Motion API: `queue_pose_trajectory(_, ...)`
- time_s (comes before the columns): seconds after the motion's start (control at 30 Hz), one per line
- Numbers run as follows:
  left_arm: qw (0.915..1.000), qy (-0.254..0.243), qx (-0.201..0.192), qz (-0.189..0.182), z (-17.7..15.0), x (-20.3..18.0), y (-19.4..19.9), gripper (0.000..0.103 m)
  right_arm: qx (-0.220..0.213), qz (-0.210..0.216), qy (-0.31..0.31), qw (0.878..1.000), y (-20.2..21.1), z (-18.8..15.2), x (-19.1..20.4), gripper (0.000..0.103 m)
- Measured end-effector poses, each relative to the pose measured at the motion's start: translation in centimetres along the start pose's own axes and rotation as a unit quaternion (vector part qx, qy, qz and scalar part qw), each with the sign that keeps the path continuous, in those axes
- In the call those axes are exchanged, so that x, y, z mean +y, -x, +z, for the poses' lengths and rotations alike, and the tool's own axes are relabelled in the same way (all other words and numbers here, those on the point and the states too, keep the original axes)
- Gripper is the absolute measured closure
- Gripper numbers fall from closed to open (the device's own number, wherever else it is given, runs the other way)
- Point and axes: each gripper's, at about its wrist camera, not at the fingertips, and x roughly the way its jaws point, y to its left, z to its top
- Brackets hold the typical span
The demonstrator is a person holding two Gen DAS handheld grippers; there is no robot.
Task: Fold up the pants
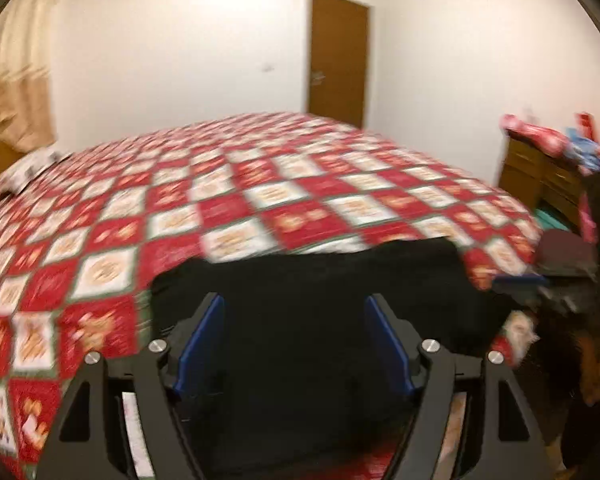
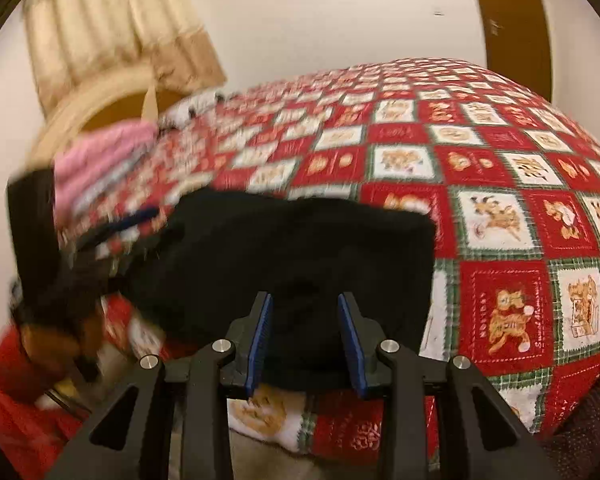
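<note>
The black pants point(image 1: 312, 288) lie folded into a compact block on the red and white quilted bed, near its front edge; they also show in the right wrist view point(image 2: 292, 256). My left gripper point(image 1: 294, 308) is open, its blue pads wide apart just above the near side of the pants, holding nothing. My right gripper point(image 2: 305, 304) is open, its pads apart over the near edge of the pants, holding nothing. The left gripper shows blurred at the left of the right wrist view point(image 2: 140, 216). The right gripper shows blurred at the right of the left wrist view point(image 1: 520, 280).
The quilt point(image 1: 260, 184) covers the whole bed. Pink folded cloth point(image 2: 100, 160) and a headboard sit at the far left. A wooden dresser point(image 1: 540, 176) with clutter stands right of the bed. A brown door point(image 1: 338, 60) is in the far wall.
</note>
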Motion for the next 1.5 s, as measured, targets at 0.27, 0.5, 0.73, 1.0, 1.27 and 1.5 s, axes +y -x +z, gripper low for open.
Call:
queue_pose_trajectory(0.27, 0.9968, -0.006, 0.066, 0.046, -4.0, 1.0, -2.7, 0.027, 0.043, -0.003, -0.081, 0.996, -0.4, -2.7, -4.0, 0.067)
queue_pose_trajectory(0.5, 0.9967, 0.060, 0.048, 0.028, -1.3, 3.7, -0.7, 0.024, -0.038, -0.050, -0.035, 0.997, 3.1, 1.5, -1.6, 0.067)
queue_pose_trajectory(0.73, 0.9954, 0.054, 0.045, 0.066, 2.9, 4.2, -5.0, 0.024, -0.006, -0.061, -0.050, 0.997, -5.3, 5.7, -2.3, 0.065)
queue_pose_trajectory(1.0, 0.9791, 0.158, 0.112, 0.061, 0.7, 8.1, -8.7, 0.018, -0.025, -0.064, -0.033, 0.997, -7.1, 5.2, -1.1, 0.036)
queue_pose_trajectory(1.27, 0.9856, 0.122, 0.086, 0.080, -0.1, 6.2, -3.8, 0.018, -0.075, -0.069, 0.006, 0.995, -0.7, 2.6, 1.1, 0.036)
queue_pose_trajectory(1.5, 0.9849, 0.076, 0.114, 0.106, -1.6, 3.9, -4.8, 0.018, 0.002, -0.112, -0.043, 0.993, -3.0, -1.6, -1.2, 0.035)
